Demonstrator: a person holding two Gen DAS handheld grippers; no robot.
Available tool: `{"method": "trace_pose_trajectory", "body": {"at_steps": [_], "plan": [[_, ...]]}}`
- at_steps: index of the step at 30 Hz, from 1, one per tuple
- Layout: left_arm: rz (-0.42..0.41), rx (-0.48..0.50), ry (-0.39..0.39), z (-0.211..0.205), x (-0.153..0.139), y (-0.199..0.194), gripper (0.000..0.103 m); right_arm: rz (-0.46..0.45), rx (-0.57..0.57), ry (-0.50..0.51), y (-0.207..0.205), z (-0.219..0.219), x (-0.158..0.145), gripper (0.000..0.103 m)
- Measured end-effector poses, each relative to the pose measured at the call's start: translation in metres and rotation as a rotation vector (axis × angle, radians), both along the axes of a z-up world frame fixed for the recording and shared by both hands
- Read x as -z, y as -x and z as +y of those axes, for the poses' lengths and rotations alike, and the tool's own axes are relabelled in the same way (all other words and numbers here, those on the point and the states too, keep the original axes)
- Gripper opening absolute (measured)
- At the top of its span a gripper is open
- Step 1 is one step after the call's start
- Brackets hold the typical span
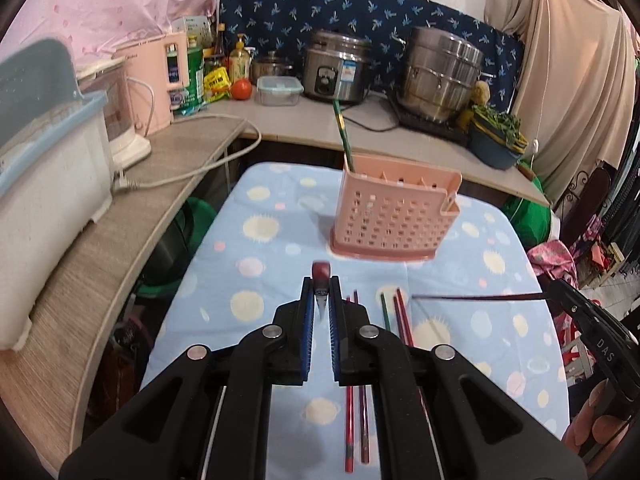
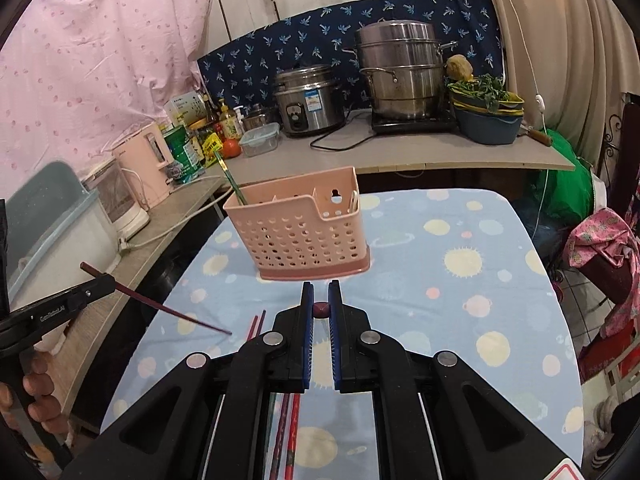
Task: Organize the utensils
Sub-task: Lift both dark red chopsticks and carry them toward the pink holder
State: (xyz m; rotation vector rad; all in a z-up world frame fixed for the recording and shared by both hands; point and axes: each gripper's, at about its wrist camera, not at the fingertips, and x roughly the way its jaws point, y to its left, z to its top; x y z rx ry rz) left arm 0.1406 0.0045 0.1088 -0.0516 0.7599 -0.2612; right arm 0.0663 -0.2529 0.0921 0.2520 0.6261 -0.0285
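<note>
A pink perforated utensil holder point(image 1: 394, 216) stands on the table with the blue patterned cloth point(image 1: 256, 248); it also shows in the right wrist view point(image 2: 304, 230). One green chopstick point(image 1: 343, 136) stands in its left end. My left gripper point(image 1: 322, 286) is shut on a dark red chopstick point(image 1: 321, 270), seen end-on; from the right wrist view that chopstick point(image 2: 160, 304) slants down over the cloth. My right gripper point(image 2: 321, 290) is shut on another dark red chopstick point(image 2: 321, 309), seen in the left wrist view point(image 1: 476, 298) as pointing left. Several loose chopsticks point(image 1: 394, 312) lie on the cloth.
A counter point(image 1: 304, 120) behind the table holds a rice cooker point(image 1: 336, 68), a steel steamer pot point(image 1: 440, 76), a lidded container point(image 1: 279, 90), bottles and a tomato. A white dish rack point(image 1: 44, 152) and a pink kettle point(image 1: 158, 80) stand on the left shelf.
</note>
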Motion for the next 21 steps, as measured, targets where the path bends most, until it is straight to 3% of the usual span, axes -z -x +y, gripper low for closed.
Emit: {"method": "trace_pose_trajectory", "body": {"at_steps": [10,21], "plan": [[-0.071,0.017,0.067,-0.010,-0.050,-0.038,0.007,-0.079,0.005,-0.028,-0.033,-0.014,-0.041,0.007],[-0.221,0.012,0.153,-0.023,-0.126,-0.074,0.007,-0.243,0.020,-0.068,-0.075,-0.034,-0.116,0.007]]}}
